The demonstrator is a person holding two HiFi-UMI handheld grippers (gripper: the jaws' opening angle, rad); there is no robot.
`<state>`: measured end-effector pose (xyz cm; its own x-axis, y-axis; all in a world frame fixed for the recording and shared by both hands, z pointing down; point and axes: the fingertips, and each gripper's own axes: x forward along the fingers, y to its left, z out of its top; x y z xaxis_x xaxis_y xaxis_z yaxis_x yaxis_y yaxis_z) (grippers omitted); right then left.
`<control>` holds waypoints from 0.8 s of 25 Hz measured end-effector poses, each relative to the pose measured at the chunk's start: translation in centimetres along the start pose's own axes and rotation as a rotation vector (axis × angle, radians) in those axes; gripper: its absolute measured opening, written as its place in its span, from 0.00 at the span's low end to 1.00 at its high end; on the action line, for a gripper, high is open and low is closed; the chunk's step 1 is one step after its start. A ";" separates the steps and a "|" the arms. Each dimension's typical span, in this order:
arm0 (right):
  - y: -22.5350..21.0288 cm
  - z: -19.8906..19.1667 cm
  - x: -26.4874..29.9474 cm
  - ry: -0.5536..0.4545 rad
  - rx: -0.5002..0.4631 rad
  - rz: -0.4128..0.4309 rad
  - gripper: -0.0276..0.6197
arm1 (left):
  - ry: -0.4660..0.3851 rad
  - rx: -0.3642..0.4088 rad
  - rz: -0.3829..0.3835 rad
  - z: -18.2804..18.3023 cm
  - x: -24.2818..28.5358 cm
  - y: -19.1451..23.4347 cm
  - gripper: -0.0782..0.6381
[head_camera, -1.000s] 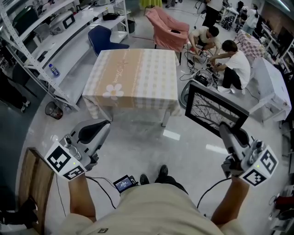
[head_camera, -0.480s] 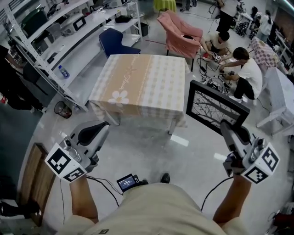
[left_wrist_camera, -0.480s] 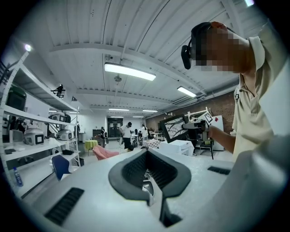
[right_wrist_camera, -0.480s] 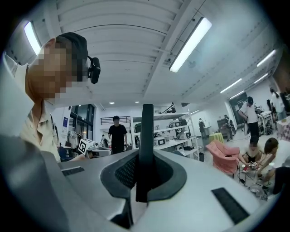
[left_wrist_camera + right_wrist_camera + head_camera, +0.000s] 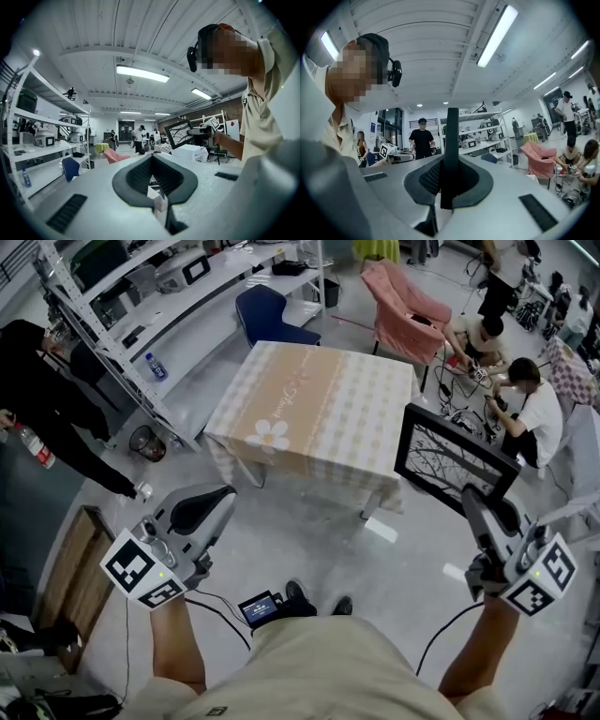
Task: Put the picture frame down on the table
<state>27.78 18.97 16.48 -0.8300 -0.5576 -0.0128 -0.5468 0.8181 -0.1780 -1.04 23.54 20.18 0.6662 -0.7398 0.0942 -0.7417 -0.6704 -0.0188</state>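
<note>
Wide workshop with a glossy pale grey floor and long white metal shelving down the left side. Mid-floor, a square table under a beige-and-white checked cloth with a flower print. Beyond it, a pink-draped chair and a dark blue chair. Just off the table's right corner, not touching the cloth and raised over the floor, a black rectangular picture frame with a bare-branch print, standing on edge. Clenched on its lower edge, the right gripper. Pressed together on nothing, the jaws of the left gripper, well apart from the frame.
</note>
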 end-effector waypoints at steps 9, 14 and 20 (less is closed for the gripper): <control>2.5 0.0 8.7 -0.001 -0.017 -0.002 0.08 | -0.021 0.009 -0.002 0.0 -3.6 8.5 0.12; 3.0 0.3 8.9 0.002 -0.024 0.004 0.08 | -0.033 0.014 -0.008 0.5 -3.6 8.6 0.12; 3.3 0.2 9.6 0.010 -0.030 -0.003 0.08 | -0.037 0.006 -0.030 0.1 -3.3 9.0 0.12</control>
<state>17.97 16.29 15.54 -0.8291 -0.5591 -0.0027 -0.5525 0.8202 -0.1485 -9.95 19.93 19.59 0.6906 -0.7209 0.0577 -0.7210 -0.6925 -0.0227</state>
